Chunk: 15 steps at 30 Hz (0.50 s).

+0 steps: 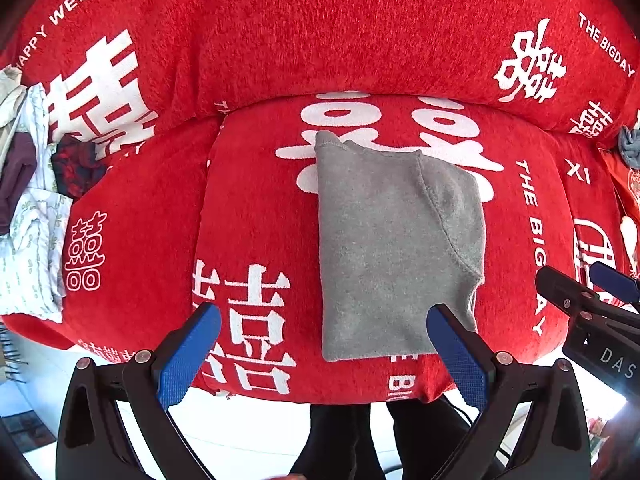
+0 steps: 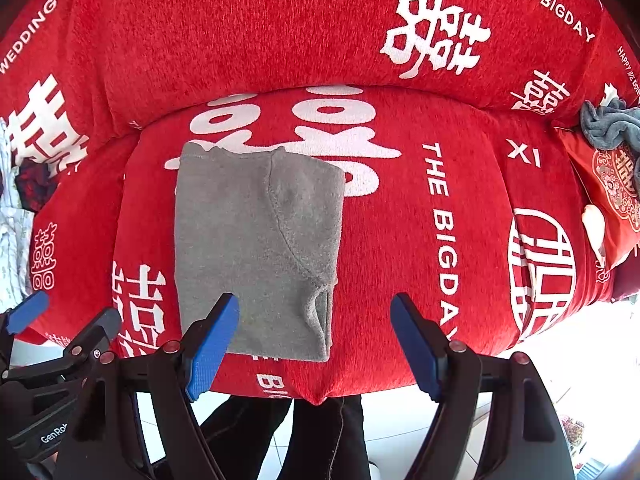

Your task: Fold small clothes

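Grey fleece garment (image 1: 392, 248) lies folded flat on the middle seat cushion of the red sofa cover (image 1: 280, 40), long side running front to back, a stitched curved seam on its right half

Left to right:
- far left of the sofa: pile of clothes (image 1: 28, 208), pale floral print plus dark purple and dark red pieces, well apart from the garment
- left gripper (image 1: 324, 344): jaws spread wide, nothing between them. Blue pads (image 1: 188, 356) sit over the front edge of the cushion. In the left wrist view its left finger is over bare red cover, its right finger overlaps the garment's near right corner; contact there can't be told
- garment's near edge sits between the two left fingers, closer to the right one
- right gripper (image 2: 314, 334): jaws also wide apart, holding nothing. In the right wrist view its left finger overlaps the garment's near edge, its right finger is over bare cover beside the "THE BIGDAY" print
- far right: blue-grey cloth (image 2: 612, 128) bunched on a red patterned cushion (image 2: 612, 188), well clear of both grippers

Dark trouser legs (image 2: 288, 436) show below the sofa's front edge
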{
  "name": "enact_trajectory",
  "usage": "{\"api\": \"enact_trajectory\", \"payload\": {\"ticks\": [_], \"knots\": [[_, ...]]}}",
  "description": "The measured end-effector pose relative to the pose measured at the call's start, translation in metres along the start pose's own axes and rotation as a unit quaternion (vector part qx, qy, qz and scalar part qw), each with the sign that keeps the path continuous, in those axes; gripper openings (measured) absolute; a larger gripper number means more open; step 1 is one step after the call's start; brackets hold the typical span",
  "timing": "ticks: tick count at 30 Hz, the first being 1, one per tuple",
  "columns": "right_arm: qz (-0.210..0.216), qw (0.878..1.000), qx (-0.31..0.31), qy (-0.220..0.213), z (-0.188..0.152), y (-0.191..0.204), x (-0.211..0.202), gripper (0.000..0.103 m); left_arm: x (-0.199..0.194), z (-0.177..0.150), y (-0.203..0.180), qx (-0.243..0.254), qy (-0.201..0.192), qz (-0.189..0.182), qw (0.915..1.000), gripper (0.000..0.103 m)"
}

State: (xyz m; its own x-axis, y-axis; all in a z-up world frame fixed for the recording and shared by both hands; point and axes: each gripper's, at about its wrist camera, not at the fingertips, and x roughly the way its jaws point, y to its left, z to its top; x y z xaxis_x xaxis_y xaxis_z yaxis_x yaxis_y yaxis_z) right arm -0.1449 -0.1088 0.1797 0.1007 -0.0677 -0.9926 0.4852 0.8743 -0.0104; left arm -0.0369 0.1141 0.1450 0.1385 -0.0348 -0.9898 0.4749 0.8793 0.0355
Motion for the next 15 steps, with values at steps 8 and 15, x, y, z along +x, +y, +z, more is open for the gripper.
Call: {"api": "enact_trajectory", "payload": {"ticks": [8, 15], "knots": [[0.000, 1.000, 0.001, 0.003, -0.0034, 0.0022, 0.0030, 0.081, 0.0023, -0.0013, 0.0002, -0.001, -0.002, 0.019, 0.9998, 0.103], [0.000, 1.000, 0.003, 0.002, -0.0043, 0.0021, 0.0032, 0.081, -0.0002, -0.0017, -0.0021, 0.003, -0.007, 0.013, 0.9999, 0.103]]}}
